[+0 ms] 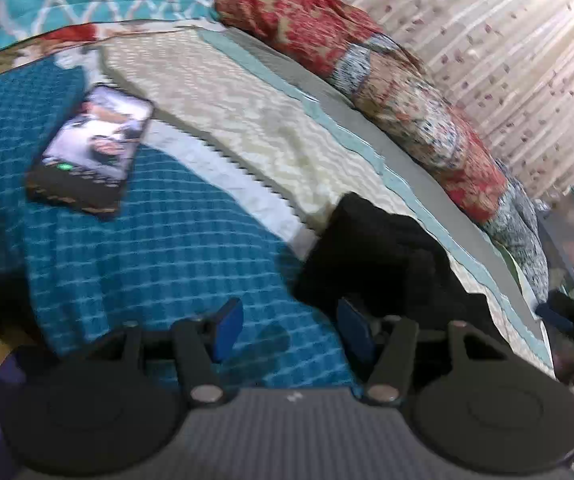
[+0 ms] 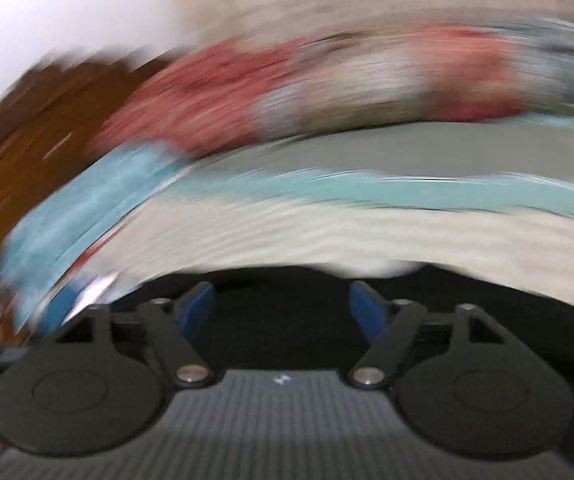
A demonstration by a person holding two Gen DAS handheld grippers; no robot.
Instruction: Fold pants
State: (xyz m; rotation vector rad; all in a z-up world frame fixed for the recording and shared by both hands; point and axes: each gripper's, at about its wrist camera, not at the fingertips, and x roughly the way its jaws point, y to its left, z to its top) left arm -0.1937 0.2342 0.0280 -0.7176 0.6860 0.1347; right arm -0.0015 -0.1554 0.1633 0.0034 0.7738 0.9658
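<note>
My left tongs (image 1: 290, 330) gape half open and empty over the teal checked blanket (image 1: 147, 248); my right tongs (image 2: 281, 312) stand wide, gripping nothing. The one pair of black pants (image 1: 371, 252) lies bunched just beyond the tips. One phone (image 1: 91, 152) rests farther left, a red quilt (image 1: 387, 92) behind.

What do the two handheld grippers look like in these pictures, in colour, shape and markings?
Both look alike. The left gripper and the right gripper each have two black linkage fingers with silver pivot pins, tipped with flat blue pads. Behind them sit two round black discs and a grey ribbed body bearing a small white mark. No cables or sleeves are visible.
</note>
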